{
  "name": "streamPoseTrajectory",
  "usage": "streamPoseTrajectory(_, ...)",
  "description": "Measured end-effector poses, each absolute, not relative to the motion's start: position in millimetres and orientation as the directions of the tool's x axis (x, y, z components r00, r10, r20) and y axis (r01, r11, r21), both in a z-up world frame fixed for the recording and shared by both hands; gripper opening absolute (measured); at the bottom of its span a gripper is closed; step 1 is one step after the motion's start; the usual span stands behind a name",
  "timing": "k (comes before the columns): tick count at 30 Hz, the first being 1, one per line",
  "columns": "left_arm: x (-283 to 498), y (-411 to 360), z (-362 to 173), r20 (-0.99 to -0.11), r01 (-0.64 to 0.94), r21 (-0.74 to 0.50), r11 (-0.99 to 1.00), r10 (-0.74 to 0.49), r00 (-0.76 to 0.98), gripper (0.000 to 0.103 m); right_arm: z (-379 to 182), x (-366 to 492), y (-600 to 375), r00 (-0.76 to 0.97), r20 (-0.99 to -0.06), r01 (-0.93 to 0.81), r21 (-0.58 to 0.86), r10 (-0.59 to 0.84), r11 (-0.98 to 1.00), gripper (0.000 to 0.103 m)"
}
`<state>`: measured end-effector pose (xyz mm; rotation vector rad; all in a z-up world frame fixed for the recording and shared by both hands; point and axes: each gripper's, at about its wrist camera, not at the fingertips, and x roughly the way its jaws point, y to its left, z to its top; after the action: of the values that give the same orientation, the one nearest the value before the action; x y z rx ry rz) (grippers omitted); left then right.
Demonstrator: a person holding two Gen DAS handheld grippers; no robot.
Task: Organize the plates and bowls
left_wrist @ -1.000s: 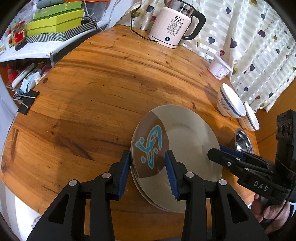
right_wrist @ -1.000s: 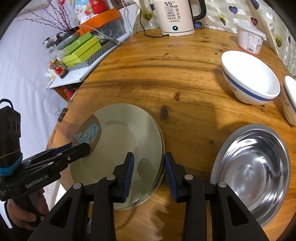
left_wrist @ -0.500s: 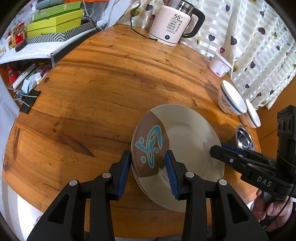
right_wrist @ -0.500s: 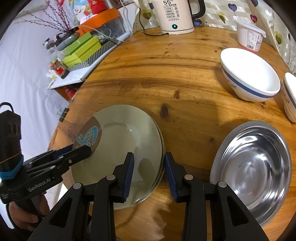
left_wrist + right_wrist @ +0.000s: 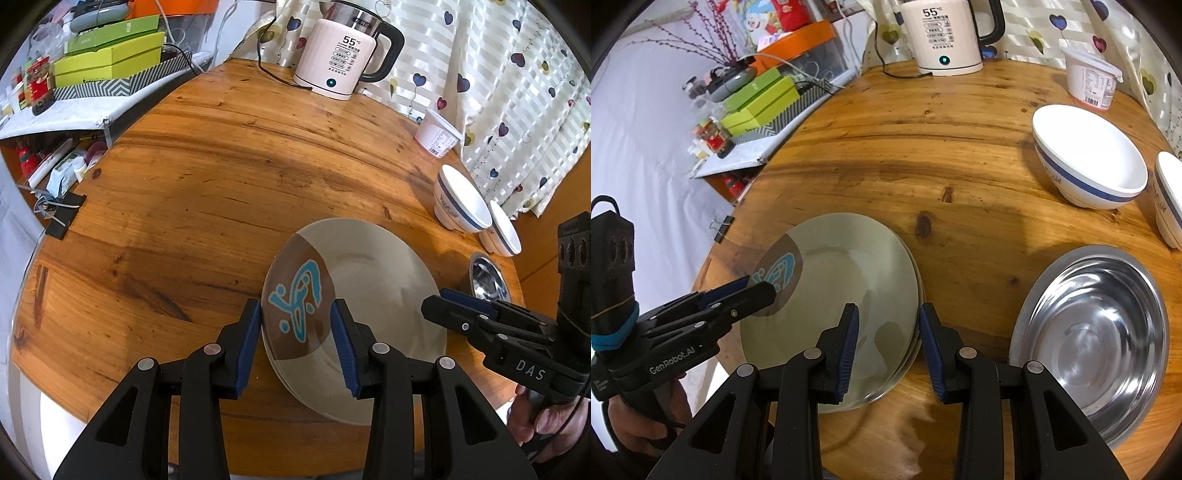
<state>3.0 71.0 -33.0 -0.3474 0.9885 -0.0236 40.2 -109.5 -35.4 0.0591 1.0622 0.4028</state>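
Observation:
A stack of beige plates (image 5: 373, 302) with a brown patch and a blue figure lies on the round wooden table (image 5: 207, 192). It also shows in the right wrist view (image 5: 846, 280). My left gripper (image 5: 295, 339) is open, its jaws either side of the stack's left rim. My right gripper (image 5: 886, 343) is open over the stack's right rim. A steel bowl (image 5: 1097, 336) sits right of the plates. Two white bowls with a blue band, one large (image 5: 1086, 155) and one at the edge (image 5: 1169, 199), stand behind it.
A cream electric kettle (image 5: 343, 55) with its cord stands at the table's far edge. A white yogurt tub (image 5: 1091, 79) is near the curtain. A side shelf with green boxes (image 5: 107, 59) and jars is at the left. A binder clip (image 5: 62, 218) grips the table's left rim.
Both grippers have drawn back and risen slightly from the plates. The stack has stayed in place and both jaws have stayed open.

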Motion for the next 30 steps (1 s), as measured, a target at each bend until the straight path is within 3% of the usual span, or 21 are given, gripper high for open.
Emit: streamPoseTrajectory(30,2.5,74.3,-13.9,-0.795,-0.147,-0.261,0.954,-0.126,0.593,0.041,-9.3,38.0,-121.4,0.485,-0.8,-0.287,0.235,0.352,0.929,0.034)
